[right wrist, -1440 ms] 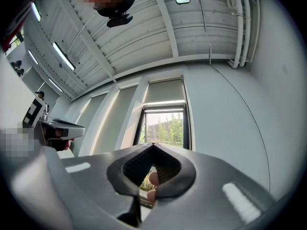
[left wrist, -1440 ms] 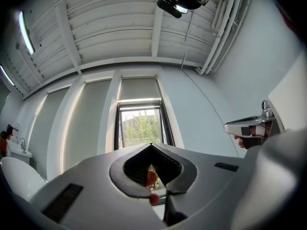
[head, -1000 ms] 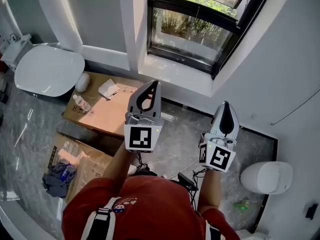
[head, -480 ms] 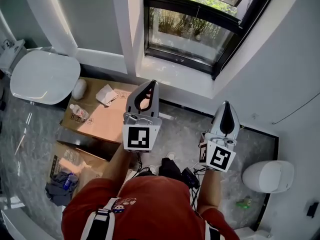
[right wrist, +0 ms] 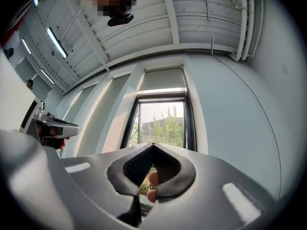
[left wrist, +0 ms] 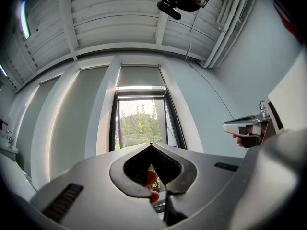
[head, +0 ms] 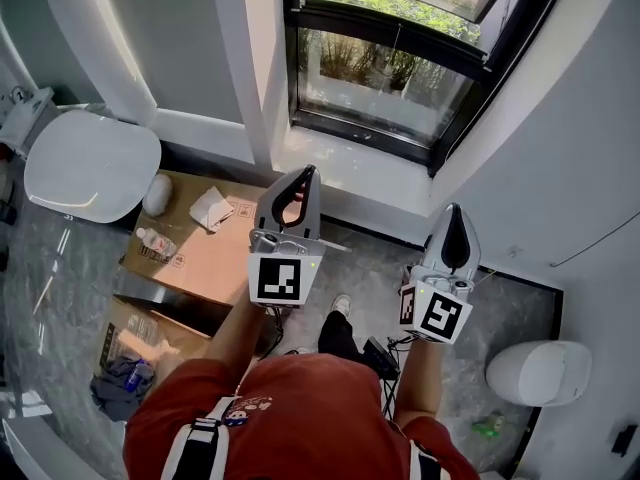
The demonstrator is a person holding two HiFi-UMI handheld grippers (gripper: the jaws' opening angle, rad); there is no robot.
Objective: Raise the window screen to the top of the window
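The black-framed window [head: 385,73] is ahead of me, above a white sill [head: 350,168]. In both gripper views a grey window screen [left wrist: 139,75] [right wrist: 163,80] covers only the top part of the window, with trees showing through the glass below it. My left gripper [head: 308,172] [left wrist: 151,144] points at the window from short of the sill, its jaws shut with nothing between them. My right gripper [head: 452,209] [right wrist: 153,144] is level with it to the right, near the grey wall, and is also shut and empty. Neither touches the window.
A cardboard box [head: 215,248] with a bottle [head: 155,243] and a tissue lies on the floor at the left, beside a white toilet [head: 90,163]. Another open box [head: 140,333] is nearer me. A white fixture [head: 545,370] and cables [head: 385,353] are at the right.
Both grippers have been carried forward toward the window together, still shut. The window and sill now sit closer, and a foot has come into view on the floor.
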